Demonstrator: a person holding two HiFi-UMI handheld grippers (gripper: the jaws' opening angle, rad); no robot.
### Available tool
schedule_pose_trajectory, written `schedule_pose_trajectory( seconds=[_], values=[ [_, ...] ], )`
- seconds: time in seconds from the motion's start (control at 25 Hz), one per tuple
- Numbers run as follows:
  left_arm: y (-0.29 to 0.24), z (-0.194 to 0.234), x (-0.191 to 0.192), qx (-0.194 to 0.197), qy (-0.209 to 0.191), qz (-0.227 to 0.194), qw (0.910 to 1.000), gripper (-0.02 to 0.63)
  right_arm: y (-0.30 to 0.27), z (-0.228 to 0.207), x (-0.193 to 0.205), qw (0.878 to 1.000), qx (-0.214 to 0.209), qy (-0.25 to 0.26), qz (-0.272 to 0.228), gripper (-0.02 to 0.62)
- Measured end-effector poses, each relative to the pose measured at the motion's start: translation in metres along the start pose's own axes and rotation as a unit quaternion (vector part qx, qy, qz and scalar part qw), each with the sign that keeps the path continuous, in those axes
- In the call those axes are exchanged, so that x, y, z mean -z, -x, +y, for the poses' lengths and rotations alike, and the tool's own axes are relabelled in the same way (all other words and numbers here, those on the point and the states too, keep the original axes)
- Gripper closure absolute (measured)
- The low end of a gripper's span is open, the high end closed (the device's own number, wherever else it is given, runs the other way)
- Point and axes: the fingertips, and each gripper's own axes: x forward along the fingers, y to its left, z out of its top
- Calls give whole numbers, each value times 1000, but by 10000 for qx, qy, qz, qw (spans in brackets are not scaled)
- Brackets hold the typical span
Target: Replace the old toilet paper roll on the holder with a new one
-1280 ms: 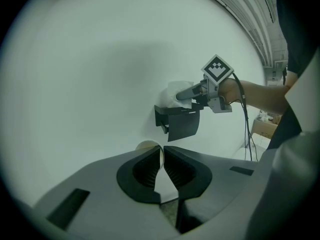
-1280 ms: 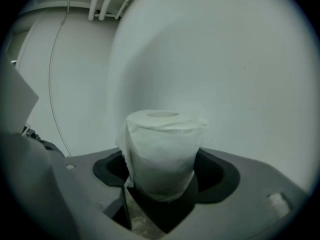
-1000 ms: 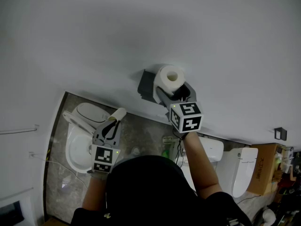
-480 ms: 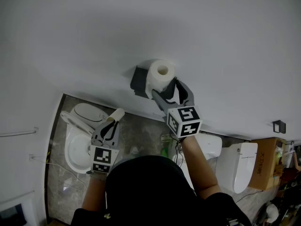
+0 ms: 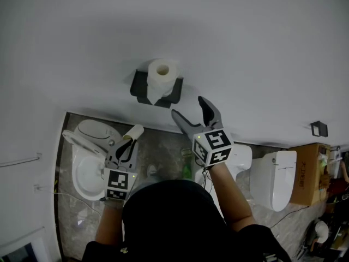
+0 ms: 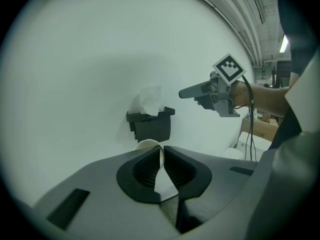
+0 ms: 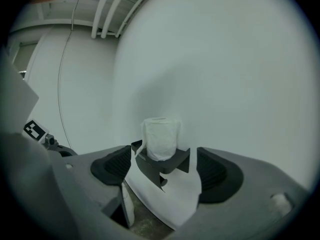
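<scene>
Nearest you, your left tool (image 5: 127,144) is clenched on the empty cardboard tube (image 5: 136,131). Your right tool (image 5: 188,107), jaws just opened wide and gripping nothing, hangs short of the wall (image 5: 245,48). Beyond it, the new toilet paper roll (image 5: 161,72) stands upright in the black holder (image 5: 139,89) there.

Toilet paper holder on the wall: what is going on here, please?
A person is changing the roll, with tongs in each hand. The left tongs are shut on the empty cardboard tube. The full toilet paper roll stands upright in the black wall holder. The right tongs hang below the holder, apart from it; they have just been opening, and nothing is between them.
</scene>
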Motion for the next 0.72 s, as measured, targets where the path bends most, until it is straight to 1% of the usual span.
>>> schedule_pose_trajectory(
  seconds=[0.04,0.08,0.28,0.52,0.72],
  values=[
    [-1,-6,-2,34,-29,1,10000,571,9,-4,1,10000,45,-30,-41,196],
    [-2,-13,-4,68,-61,0,10000,571,18,-8,2,9999,98,-60,-82,220],
    [-10,-44,-16,255,-148,-39,9996,569,61,-27,11,9992,318,-160,-191,300],
    [-23,-76,-28,511,-227,-171,9983,569,106,-41,30,9985,435,-288,-194,436],
    [-36,-101,-43,781,-208,-326,9962,569,141,-49,49,9983,493,-295,-129,507]
  ],
)
